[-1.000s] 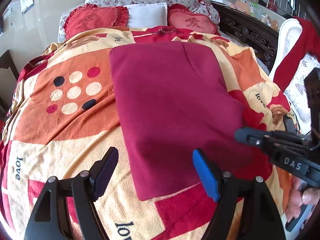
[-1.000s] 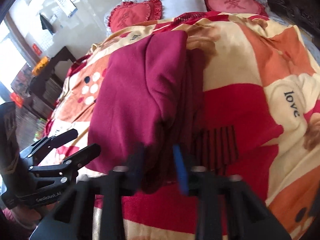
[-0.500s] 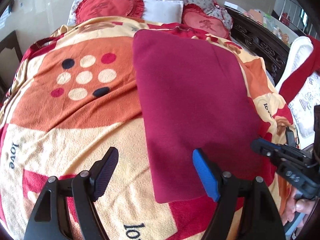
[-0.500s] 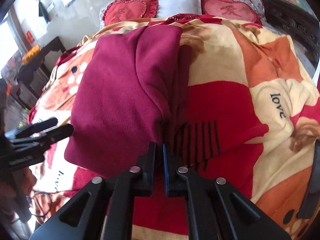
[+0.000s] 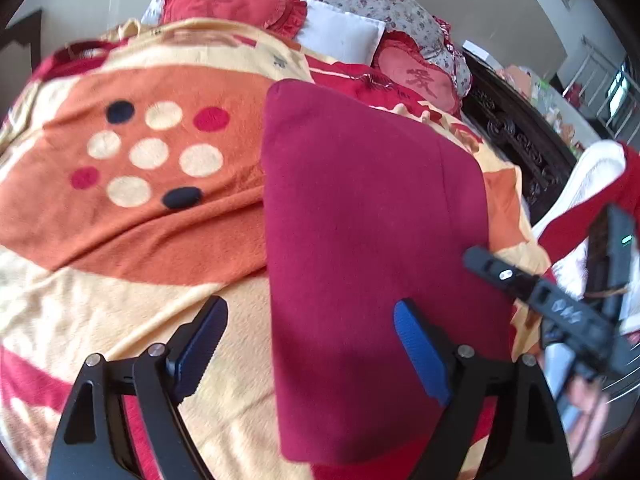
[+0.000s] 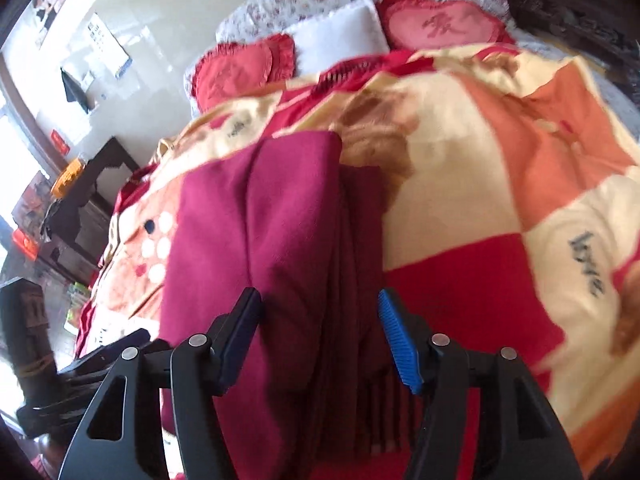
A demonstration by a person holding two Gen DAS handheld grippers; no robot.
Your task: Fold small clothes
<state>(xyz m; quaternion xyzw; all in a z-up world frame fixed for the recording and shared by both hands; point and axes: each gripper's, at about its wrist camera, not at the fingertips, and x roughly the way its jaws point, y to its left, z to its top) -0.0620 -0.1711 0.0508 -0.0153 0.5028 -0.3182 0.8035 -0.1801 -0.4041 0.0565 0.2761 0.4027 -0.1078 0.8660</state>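
Maroon garment (image 5: 372, 240) lies folded on blanket (image 5: 132, 248); left gripper (image 5: 308, 344) & right gripper (image 6: 320, 340) both released, empty. Regrip near hem evenly.

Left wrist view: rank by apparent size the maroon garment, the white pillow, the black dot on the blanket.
1. maroon garment, largest by far, though it lies nearest the camera.
2. white pillow, far at the bed's head, so it looks smaller than it is.
3. black dot, smallest.
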